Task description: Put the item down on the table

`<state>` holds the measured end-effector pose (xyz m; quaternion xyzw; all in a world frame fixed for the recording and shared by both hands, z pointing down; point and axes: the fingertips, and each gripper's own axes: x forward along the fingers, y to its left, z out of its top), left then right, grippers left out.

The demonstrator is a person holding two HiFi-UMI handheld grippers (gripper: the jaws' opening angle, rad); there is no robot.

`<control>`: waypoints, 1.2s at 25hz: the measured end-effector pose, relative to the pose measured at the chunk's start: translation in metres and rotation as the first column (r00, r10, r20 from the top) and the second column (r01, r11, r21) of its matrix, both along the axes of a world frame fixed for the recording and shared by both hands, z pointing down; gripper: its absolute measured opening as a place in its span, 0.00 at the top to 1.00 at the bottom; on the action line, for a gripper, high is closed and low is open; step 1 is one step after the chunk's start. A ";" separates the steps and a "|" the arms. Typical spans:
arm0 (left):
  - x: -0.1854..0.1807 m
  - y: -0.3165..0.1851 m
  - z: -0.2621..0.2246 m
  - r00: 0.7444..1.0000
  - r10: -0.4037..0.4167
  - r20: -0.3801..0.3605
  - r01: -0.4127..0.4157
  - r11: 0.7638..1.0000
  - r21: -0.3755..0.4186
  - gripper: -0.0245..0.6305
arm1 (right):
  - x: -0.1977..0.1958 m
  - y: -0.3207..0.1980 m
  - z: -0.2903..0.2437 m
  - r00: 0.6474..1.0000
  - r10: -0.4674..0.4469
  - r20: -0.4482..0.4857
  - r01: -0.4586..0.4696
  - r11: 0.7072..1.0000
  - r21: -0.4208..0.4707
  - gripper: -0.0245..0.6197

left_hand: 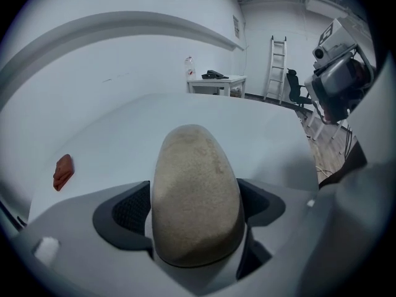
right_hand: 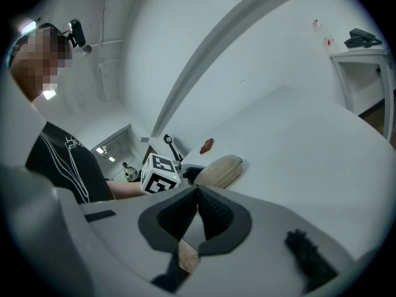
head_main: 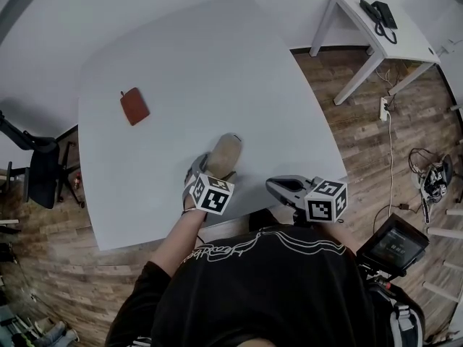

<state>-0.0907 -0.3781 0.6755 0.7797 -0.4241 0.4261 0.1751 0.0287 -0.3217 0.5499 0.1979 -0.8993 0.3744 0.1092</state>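
Observation:
A beige, oval, suede-like pouch (head_main: 224, 154) lies on the grey table (head_main: 217, 63) close to its near edge. In the left gripper view the pouch (left_hand: 197, 190) fills the space between the two dark pads. My left gripper (head_main: 214, 167) stands wide around the pouch's near end, and the pads flank it closely without visibly pressing. My right gripper (head_main: 275, 187) hovers at the table's near edge, to the right of the pouch, with its pads (right_hand: 213, 212) meeting and nothing between them. The right gripper view shows the pouch (right_hand: 219, 172) resting flat beside the left marker cube (right_hand: 159, 173).
A small reddish-brown wallet (head_main: 134, 106) lies at the table's far left. A white side desk (head_main: 365, 35) with a black phone (head_main: 381, 13) stands at the back right. A black chair (head_main: 40, 168) is left of the table, a screen device (head_main: 394, 246) on the right.

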 end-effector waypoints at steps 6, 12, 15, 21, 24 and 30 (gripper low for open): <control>-0.005 -0.006 -0.010 0.992 -0.088 -0.087 0.093 0.995 0.047 0.30 | -0.002 -0.001 -0.003 1.000 -0.011 -0.006 0.011 1.000 0.014 0.95; -0.004 0.011 -0.033 0.957 -0.158 -0.245 0.160 0.987 -0.013 0.32 | -0.011 -0.002 -0.008 1.000 -0.026 -0.007 0.026 0.999 0.027 0.95; 0.004 0.029 -0.052 0.903 -0.200 -0.379 0.180 0.980 -0.089 0.38 | -0.015 0.000 -0.009 1.000 -0.030 -0.001 0.030 0.999 0.029 0.95; 0.010 0.107 -0.118 0.842 -0.120 -0.527 0.113 0.993 -0.045 0.61 | -0.034 0.053 -0.034 0.999 -0.052 0.008 0.051 0.993 0.102 0.95; 0.013 0.163 -0.163 0.822 0.012 -0.570 0.010 0.999 0.036 0.79 | -0.050 0.096 -0.057 0.998 -0.058 0.021 0.054 0.986 0.159 0.95; 0.019 0.195 -0.209 0.756 0.058 -0.652 -0.025 0.998 0.060 0.95 | -0.053 0.120 -0.086 0.997 -0.068 0.044 0.057 0.973 0.224 0.95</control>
